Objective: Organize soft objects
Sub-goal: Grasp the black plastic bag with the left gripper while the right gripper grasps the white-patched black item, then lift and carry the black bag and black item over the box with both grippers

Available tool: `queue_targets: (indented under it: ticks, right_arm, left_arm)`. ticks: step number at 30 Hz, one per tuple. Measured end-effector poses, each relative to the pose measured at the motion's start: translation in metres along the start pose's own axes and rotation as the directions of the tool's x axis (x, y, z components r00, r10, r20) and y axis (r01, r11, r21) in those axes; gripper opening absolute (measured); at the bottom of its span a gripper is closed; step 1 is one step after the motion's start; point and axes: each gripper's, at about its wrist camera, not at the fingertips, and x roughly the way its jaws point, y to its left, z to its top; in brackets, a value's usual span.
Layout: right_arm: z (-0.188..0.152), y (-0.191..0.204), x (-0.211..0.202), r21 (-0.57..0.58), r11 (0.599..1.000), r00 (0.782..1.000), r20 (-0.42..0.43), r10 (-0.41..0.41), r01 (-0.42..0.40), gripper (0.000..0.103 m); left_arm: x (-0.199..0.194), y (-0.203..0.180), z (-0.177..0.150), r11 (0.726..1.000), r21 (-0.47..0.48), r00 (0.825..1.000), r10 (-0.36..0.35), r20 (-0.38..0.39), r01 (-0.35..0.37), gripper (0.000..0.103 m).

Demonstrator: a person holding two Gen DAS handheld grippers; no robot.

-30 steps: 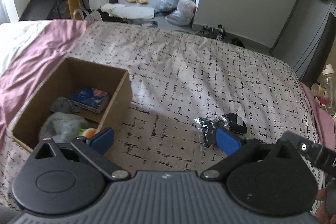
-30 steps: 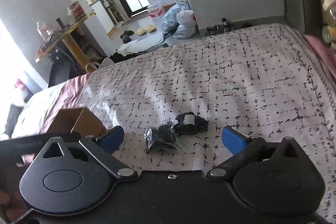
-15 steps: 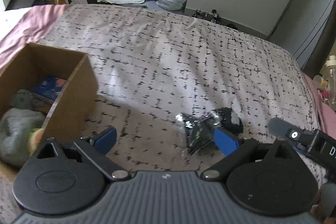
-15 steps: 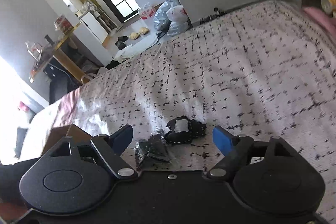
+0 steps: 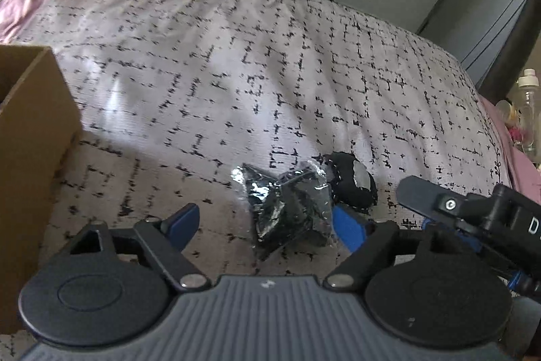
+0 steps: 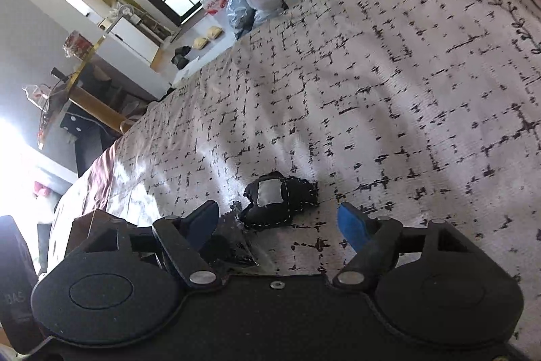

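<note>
The bed (image 5: pixel 270 63) with its black-dashed cover carries everything. A cardboard box (image 5: pixel 30 137) stands at its left edge, well apart from the two soft things. Right of the box lies the crinkly black plastic packet (image 5: pixel 287 208), its long axis slanting away to the left; the left claw (image 5: pixel 267 225) gapes wide and empty around it, packet close to the right finger. Touching the packet's far right side sits the black stitched pouch (image 6: pixel 280 203), dead ahead of the right claw (image 6: pixel 280 222), equally wide and empty. Each claw seems nearest its own item.
</note>
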Motion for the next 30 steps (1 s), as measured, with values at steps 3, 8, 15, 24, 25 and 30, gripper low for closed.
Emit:
queue_targets:
  ticks: [3, 8, 15, 24, 25, 30]
  right_arm:
    - [0.001, 0.001, 0.008, 0.004, 1.000, 1.000, -0.011, 0.003, -0.003, 0.076]
    - [0.007, -0.002, 0.020, 0.021, 1.000, 1.000, -0.017, -0.010, 0.011, 0.075]
    - [0.009, 0.010, 0.038, -0.010, 1.000, 0.999, -0.039, -0.029, 0.028, 0.070]
    - [-0.001, 0.019, 0.054, -0.115, 0.990, 0.993, -0.072, -0.093, 0.084, 0.034]
    - [-0.003, 0.021, 0.051, -0.134, 0.986, 0.992, -0.068, -0.109, 0.099, 0.031]
    - [-0.010, 0.022, 0.031, -0.131, 0.981, 0.987, -0.053, -0.150, 0.142, 0.028]
  left_arm:
    - [0.010, 0.002, 0.003, 1.000, -0.018, 1.000, -0.018, -0.015, 0.018, 0.075]
    - [0.016, 0.012, 0.011, 0.996, -0.059, 0.997, -0.067, -0.037, 0.065, 0.049]
    - [0.010, 0.025, 0.017, 0.998, -0.042, 0.998, -0.053, -0.043, 0.051, 0.039]
    - [-0.014, 0.044, 0.022, 0.999, -0.040, 0.999, -0.004, -0.045, 0.002, 0.038]
    - [-0.018, 0.046, 0.024, 0.999, -0.045, 0.999, -0.002, -0.050, -0.001, 0.038]
    - [-0.042, 0.052, 0.035, 0.998, -0.055, 1.000, -0.022, -0.019, 0.021, 0.038]
